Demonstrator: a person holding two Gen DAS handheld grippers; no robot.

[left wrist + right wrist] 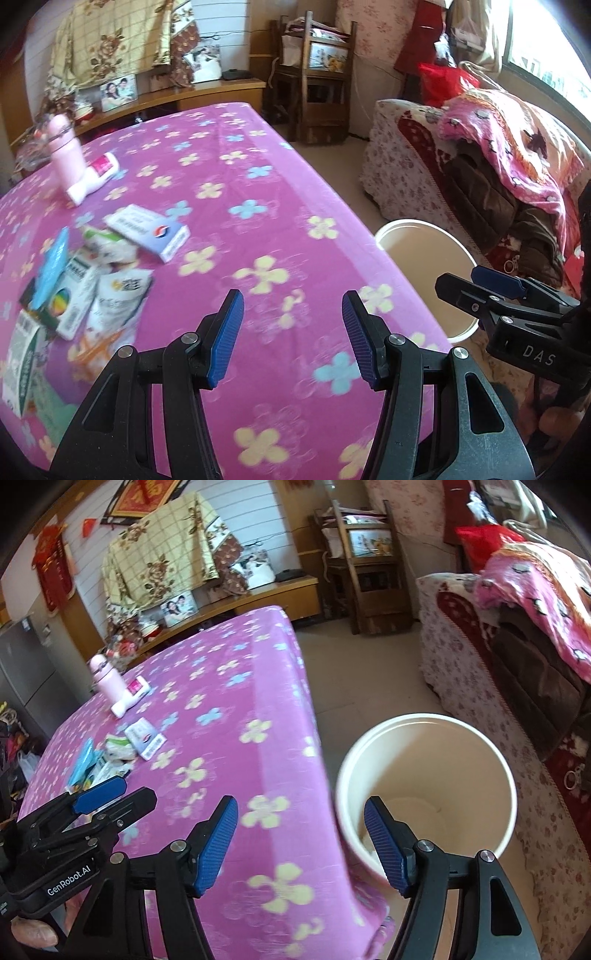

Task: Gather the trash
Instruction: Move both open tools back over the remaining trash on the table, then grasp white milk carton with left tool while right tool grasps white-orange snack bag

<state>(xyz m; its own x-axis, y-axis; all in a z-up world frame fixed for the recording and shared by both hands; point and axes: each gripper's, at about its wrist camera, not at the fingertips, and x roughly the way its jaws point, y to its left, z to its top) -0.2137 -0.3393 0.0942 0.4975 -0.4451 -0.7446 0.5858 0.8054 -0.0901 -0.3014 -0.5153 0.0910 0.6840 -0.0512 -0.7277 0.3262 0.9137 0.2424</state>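
Trash [85,273] lies in a loose heap on the pink flowered table [258,206]: cartons, wrappers, a blue-and-white box [147,232], bunched together, probably so either gripper can pick from one spot. Bin [428,782] stands on the floor hard against the table's edge, mouth up, seemingly empty; placed there, presumably, so pieces need only a short carry off the edge. Left gripper [291,332] hovers over bare cloth, jaws apart, nothing between them; heap sits ahead and well to its left, bin ahead to its right. Right gripper [301,845] also spread and empty, one finger over the table edge, the other over the bin mouth; bin just ahead-right, heap far ahead-left, beyond the left gripper. Pink bottle [64,155] and tube [96,177] lie further back, apart from the heap; likely not trash.
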